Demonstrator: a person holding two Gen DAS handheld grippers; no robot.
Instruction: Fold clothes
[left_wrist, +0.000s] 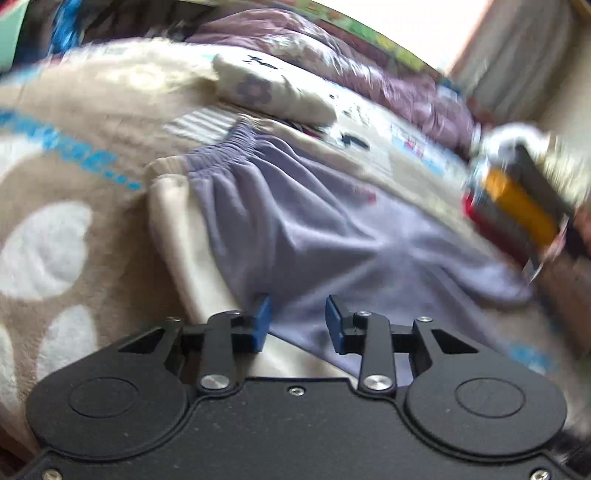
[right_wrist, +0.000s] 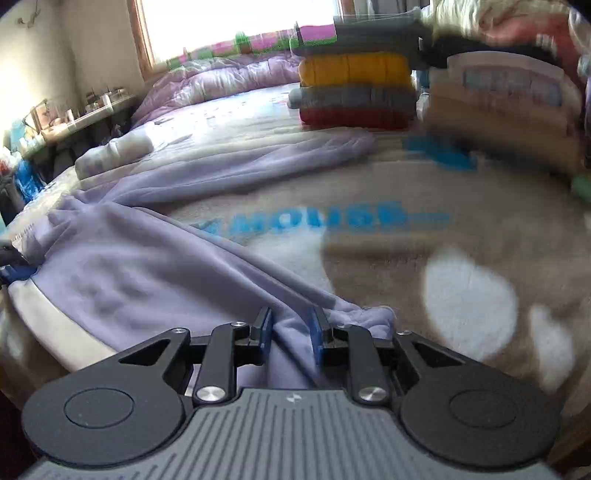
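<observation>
Lavender fleece pants (left_wrist: 295, 221) with an elastic waistband (left_wrist: 225, 147) and a cream side stripe lie spread on the beige blanket (left_wrist: 74, 155). My left gripper (left_wrist: 298, 319) hovers low over the seat of the pants, its jaws apart, with cloth lying under and between its blue pads. In the right wrist view, one pant leg (right_wrist: 155, 273) runs up to my right gripper (right_wrist: 290, 332), whose fingers pinch a bunched ridge of cloth near the cuff (right_wrist: 365, 317). The other leg (right_wrist: 258, 162) stretches away toward the far side. Both views are motion-blurred.
A stack of folded clothes (right_wrist: 354, 88), yellow, grey and red, stands on the bed beyond the pants, also seen at the right as the folded clothes stack (left_wrist: 517, 206). A white floral pillow (left_wrist: 266, 88) and a purple quilt (left_wrist: 388, 74) lie further back. A cluttered side table (right_wrist: 74, 118) stands by the window.
</observation>
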